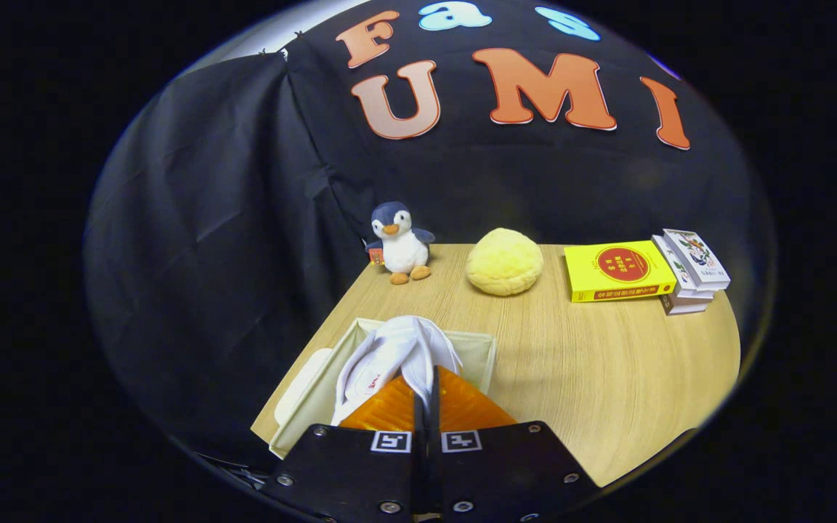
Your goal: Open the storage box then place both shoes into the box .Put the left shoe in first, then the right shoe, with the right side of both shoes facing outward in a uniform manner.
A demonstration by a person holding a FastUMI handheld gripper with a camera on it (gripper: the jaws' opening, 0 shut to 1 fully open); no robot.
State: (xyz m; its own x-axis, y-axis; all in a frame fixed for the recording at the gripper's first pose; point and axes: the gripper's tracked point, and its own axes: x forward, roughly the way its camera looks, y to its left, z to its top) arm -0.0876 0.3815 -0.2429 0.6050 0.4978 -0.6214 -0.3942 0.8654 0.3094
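White fabric of a shoe [397,356] bunches right at the tips of the gripper [426,381], whose two fingers are pressed together with barely a slit between them, pinching the shoe's upper edge. The shoe hangs over the open storage box [480,352], a pale cream fabric bin sitting at the near left corner of the wooden table [607,378]. The shoe's body droops down inside the box's walls, and whether a second shoe lies beneath it cannot be told. Something pale and rounded [302,388] shows just outside the box's left wall; what it is cannot be made out. Beyond the box, at the table's far edge against the dark cloth wall, stand a plush penguin [398,243], a yellow lumpy cushion [504,261], a yellow book [618,270], and a small stack of books [691,270] touching the yellow one.
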